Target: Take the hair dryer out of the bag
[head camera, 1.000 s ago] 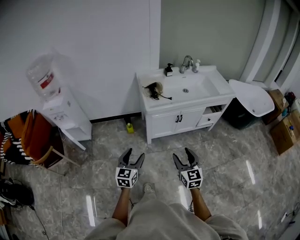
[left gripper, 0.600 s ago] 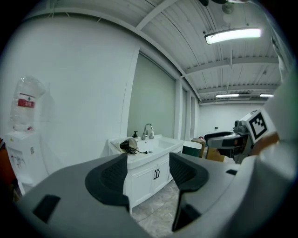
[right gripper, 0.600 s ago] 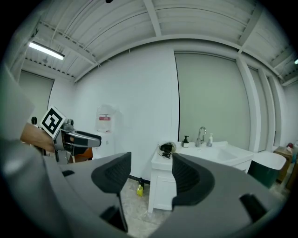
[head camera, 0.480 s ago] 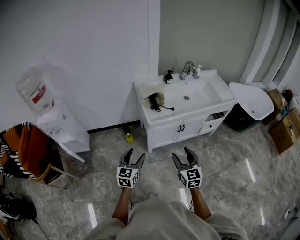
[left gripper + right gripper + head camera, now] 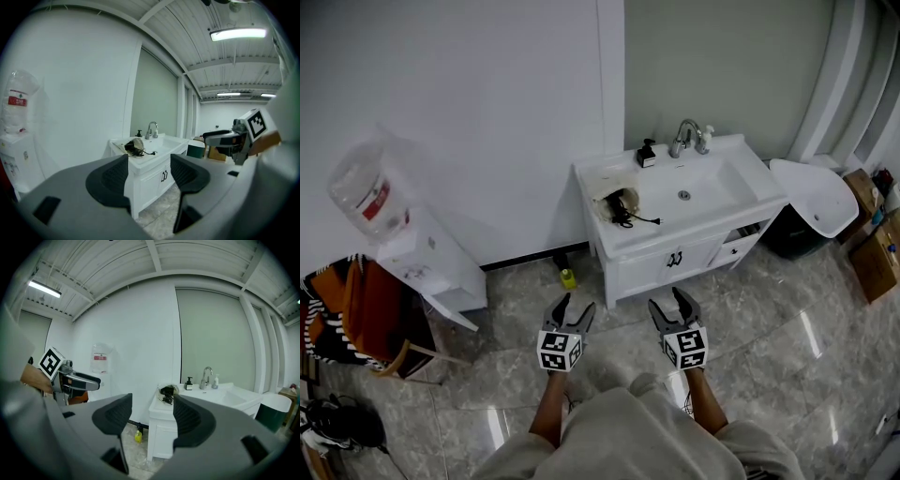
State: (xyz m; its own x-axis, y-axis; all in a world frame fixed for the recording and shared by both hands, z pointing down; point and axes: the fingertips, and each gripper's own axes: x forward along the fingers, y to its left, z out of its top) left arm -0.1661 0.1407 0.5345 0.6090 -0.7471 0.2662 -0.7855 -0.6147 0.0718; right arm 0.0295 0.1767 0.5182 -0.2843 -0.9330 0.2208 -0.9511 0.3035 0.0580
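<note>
Both tongs are gaping wide with nothing between them. The left tongs (image 5: pixel 575 305) and right tongs (image 5: pixel 667 300) are hovering side by side above the tiled floor (image 5: pixel 506 361). Well ahead of them, the hair dryer (image 5: pixel 623 212) is lying in its pale bag (image 5: pixel 612 196) on the white counter (image 5: pixel 592 180) (cord trailing toward the basin). A yellow bottle (image 5: pixel 568 278) is sitting on the floor just ahead of the left tongs. A water dispenser (image 5: pixel 422 258) is standing far to their left, and a lidded bin (image 5: pixel 811 192) is standing off to the right tongs' right.
</note>
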